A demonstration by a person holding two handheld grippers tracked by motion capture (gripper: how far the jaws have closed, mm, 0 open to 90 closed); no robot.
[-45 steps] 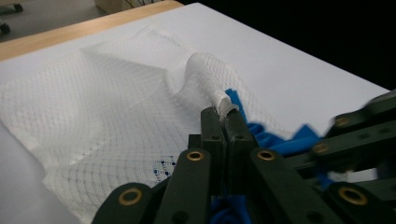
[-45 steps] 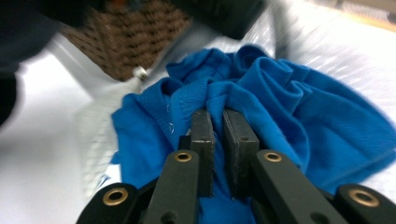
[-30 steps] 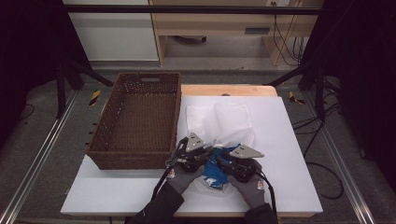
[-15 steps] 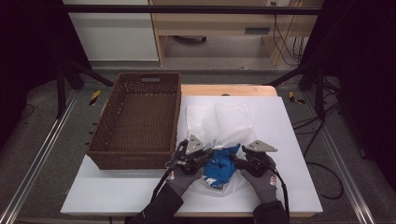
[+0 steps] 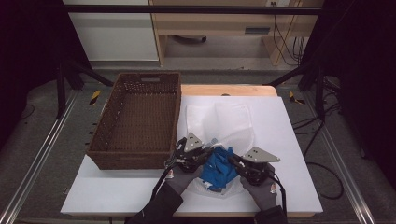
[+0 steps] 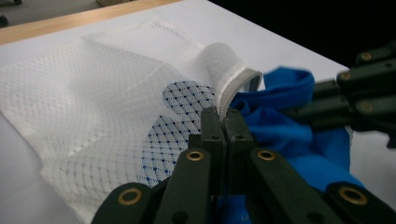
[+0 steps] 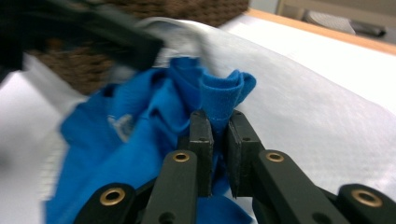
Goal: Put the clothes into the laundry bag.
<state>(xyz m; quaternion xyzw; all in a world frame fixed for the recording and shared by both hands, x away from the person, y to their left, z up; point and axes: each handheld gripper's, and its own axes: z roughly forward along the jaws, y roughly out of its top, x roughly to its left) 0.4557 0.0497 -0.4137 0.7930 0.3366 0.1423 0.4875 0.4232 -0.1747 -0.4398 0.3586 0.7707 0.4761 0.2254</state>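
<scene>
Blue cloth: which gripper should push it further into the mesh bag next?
Right. The right gripper is pinched on a fold of the blue cloth, while the left gripper is clamped on the rim of the white mesh bag, holding its mouth open.

Right gripper view. The right gripper has its two black jaws rising from the bottom edge; they have just been closing and now pinch a fold of blue cloth between them. The rest of the cloth spreads to the left and below, crumpled, on a white table. A white mesh bag edge lies just behind the cloth. The left gripper, dark and blurred, crosses the upper left. A brown wicker basket stands behind; its wall runs along the top.
</scene>
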